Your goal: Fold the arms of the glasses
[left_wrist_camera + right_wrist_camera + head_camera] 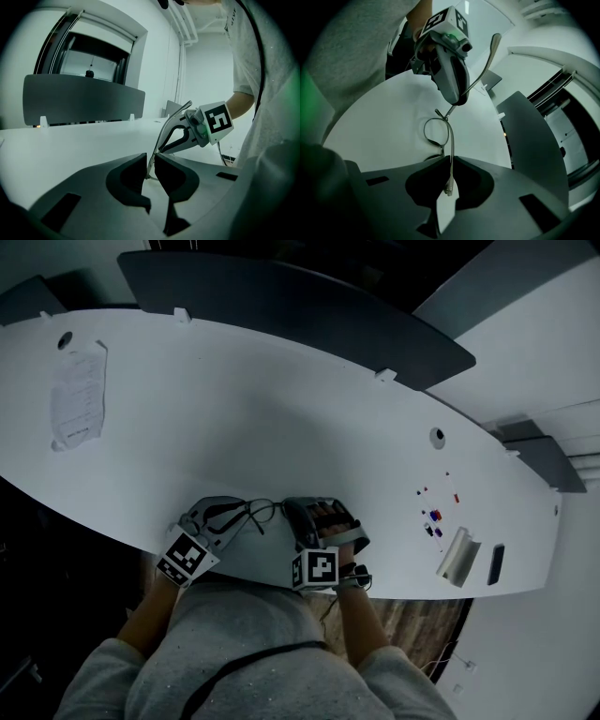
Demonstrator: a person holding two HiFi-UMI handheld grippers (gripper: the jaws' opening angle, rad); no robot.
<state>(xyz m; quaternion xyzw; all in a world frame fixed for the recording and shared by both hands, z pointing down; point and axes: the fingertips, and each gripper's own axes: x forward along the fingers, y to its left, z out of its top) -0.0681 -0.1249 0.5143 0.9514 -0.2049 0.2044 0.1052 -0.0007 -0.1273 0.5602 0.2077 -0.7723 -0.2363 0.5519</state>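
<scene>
Thin wire-framed glasses (248,514) hang just above the white table (281,418) near its front edge, between both grippers. My left gripper (225,517) is shut on one arm of the glasses (161,136); the wire runs up from between its pads (139,165). My right gripper (298,514) is shut on the other arm (450,159), whose tip pokes out behind the pads. In the right gripper view one round lens rim (436,131) sits ahead of the jaws and the left gripper (457,99) pinches near the hinge, with its arm (490,51) rising beyond.
A sheet of paper (77,397) lies at the table's far left. Small bits (434,517), a pale curved case (457,557) and a dark flat object (495,564) lie at the right. A dark partition (291,306) runs along the back edge.
</scene>
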